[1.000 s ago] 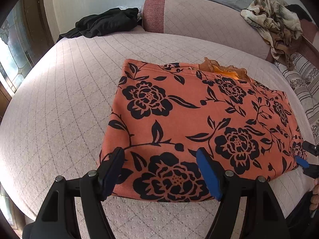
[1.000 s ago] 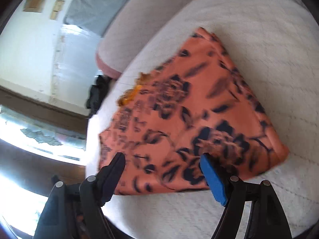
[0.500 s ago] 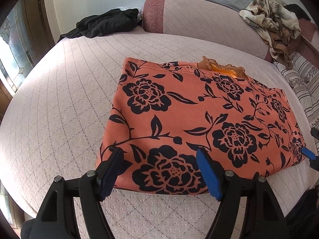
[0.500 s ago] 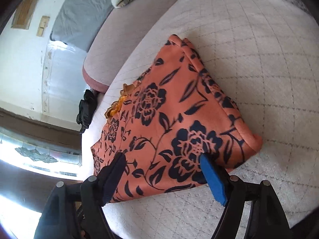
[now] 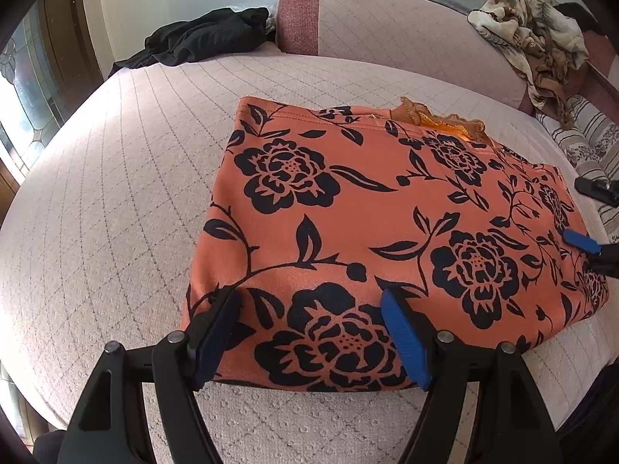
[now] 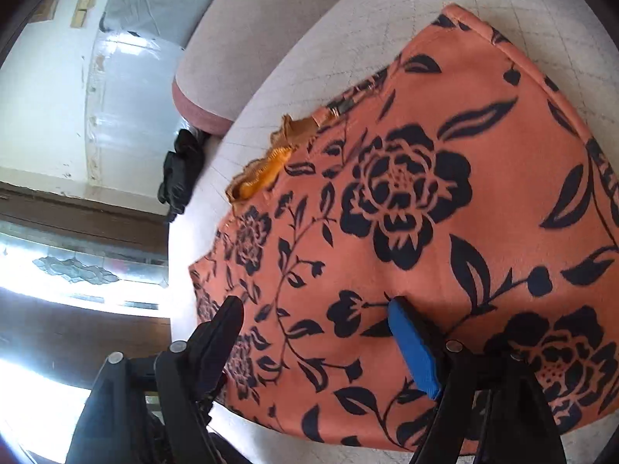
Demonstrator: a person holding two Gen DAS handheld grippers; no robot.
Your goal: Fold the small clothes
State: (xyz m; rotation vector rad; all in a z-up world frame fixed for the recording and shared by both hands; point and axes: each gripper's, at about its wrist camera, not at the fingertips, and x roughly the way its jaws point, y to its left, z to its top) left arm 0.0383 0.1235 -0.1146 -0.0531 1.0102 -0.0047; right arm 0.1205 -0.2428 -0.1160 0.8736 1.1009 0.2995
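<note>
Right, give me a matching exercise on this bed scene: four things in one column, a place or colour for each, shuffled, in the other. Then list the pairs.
Things:
1. floral garment
2. black clothes
3. lace trim
4. patterned blanket

Descriptions:
A. heaped at the far left corner of the bed
B. orange, peeking out at the garment's far edge
C. draped over the bolster, far right
D. orange-red with black flowers, lying flat

Pairs: 1-D, 2-A, 3-B, 4-C
</note>
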